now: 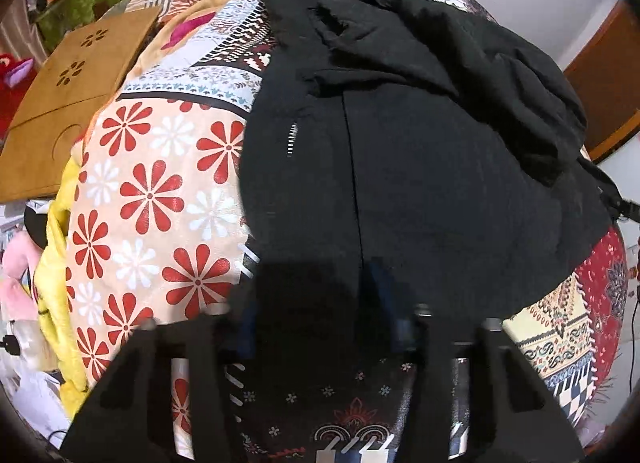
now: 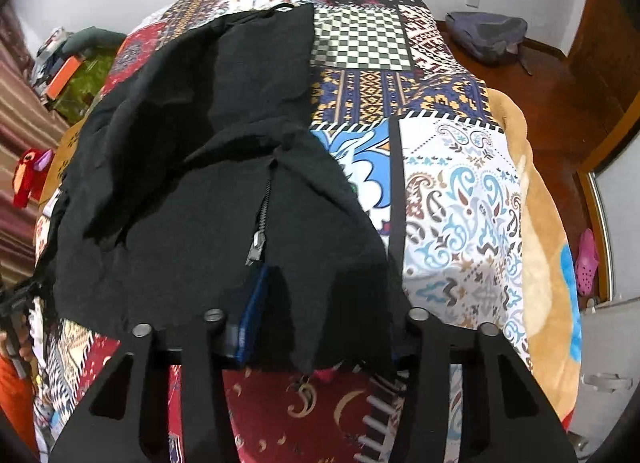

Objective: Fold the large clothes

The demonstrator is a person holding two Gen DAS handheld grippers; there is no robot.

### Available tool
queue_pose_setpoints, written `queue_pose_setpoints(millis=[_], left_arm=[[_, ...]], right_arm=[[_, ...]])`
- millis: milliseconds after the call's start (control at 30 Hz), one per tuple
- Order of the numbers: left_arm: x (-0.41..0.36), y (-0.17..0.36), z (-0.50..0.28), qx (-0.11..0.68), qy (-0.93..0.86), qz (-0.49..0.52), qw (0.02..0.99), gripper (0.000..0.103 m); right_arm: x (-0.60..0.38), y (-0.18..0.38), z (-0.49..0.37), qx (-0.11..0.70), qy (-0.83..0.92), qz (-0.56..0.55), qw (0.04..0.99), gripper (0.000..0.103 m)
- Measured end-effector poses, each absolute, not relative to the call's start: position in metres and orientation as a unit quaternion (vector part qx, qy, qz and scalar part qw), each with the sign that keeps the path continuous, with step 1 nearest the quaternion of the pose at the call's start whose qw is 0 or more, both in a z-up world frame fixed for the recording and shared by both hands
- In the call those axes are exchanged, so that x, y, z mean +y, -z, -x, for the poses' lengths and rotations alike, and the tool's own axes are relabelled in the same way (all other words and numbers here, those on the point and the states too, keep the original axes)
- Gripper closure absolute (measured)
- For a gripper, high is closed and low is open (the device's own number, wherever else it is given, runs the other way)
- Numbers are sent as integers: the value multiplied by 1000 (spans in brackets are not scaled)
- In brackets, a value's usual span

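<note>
Black jacket point(image 1: 420, 123) spread on patchwork bedspread point(image 1: 160, 183). Left gripper point(image 1: 316, 311) and right gripper point(image 2: 320, 315) each clamped narrow on jacket hem.

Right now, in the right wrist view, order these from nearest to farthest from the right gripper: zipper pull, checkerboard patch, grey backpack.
From the right gripper:
1. zipper pull, just ahead on the black jacket.
2. checkerboard patch, farther up the bedspread.
3. grey backpack, on the floor beyond, right.
</note>
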State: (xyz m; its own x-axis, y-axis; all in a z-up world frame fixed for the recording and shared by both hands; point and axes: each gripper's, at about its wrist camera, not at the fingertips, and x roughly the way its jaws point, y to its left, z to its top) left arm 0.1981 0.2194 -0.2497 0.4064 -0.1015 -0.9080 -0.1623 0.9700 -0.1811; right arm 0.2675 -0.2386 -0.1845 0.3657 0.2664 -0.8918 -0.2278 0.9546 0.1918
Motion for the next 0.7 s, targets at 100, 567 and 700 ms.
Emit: queue_pose_setpoints(millis=[100,567,700], left_arm=[[228,243,-196,538,-11,168,826,75],[228,139,-234,434,77,253,861,80],[244,107,-272,396,84,291,867,80]], right_arm=[[-243,181,-266,544,-158,-34,823,88],[-200,105,-292,480,-218,-43,849,96],[-195,84,-328,459,-220,-80,857,96]])
